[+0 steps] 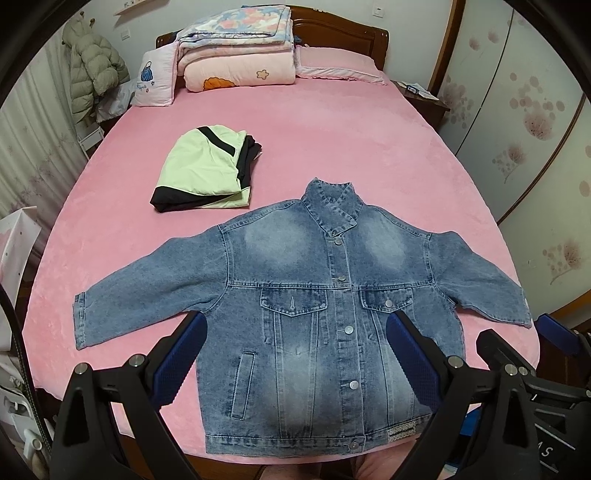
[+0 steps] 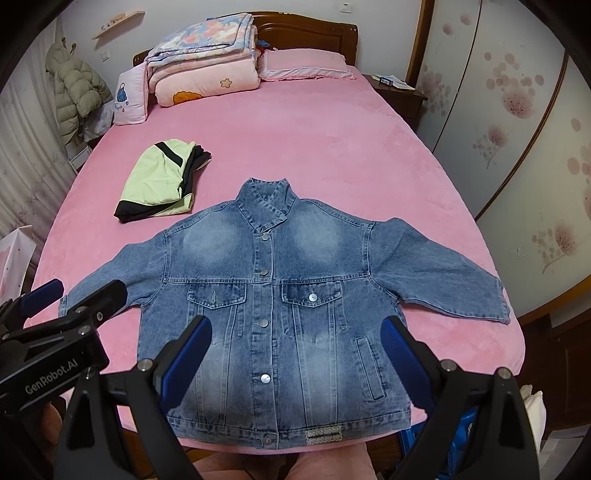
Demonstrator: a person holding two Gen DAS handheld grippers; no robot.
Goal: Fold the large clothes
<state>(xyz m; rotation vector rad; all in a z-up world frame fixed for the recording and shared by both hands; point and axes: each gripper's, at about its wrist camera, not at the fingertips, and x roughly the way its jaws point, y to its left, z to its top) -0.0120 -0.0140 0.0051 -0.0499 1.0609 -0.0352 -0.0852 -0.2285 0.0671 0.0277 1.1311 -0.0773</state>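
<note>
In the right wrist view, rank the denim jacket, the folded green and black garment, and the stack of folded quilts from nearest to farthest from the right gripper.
From the right gripper:
1. denim jacket, spread flat directly below and ahead.
2. folded green and black garment, ahead to the left, mid-bed.
3. stack of folded quilts, at the headboard, farthest.

The left gripper point(image 2: 79, 295), seen from the right wrist camera, reads "GenRobot.AI" on its black body.

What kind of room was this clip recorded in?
Most likely a home bedroom: a blue denim jacket lies on a bed with a pink plush sheet, a dark wooden headboard and stacked folded quilts.
</note>
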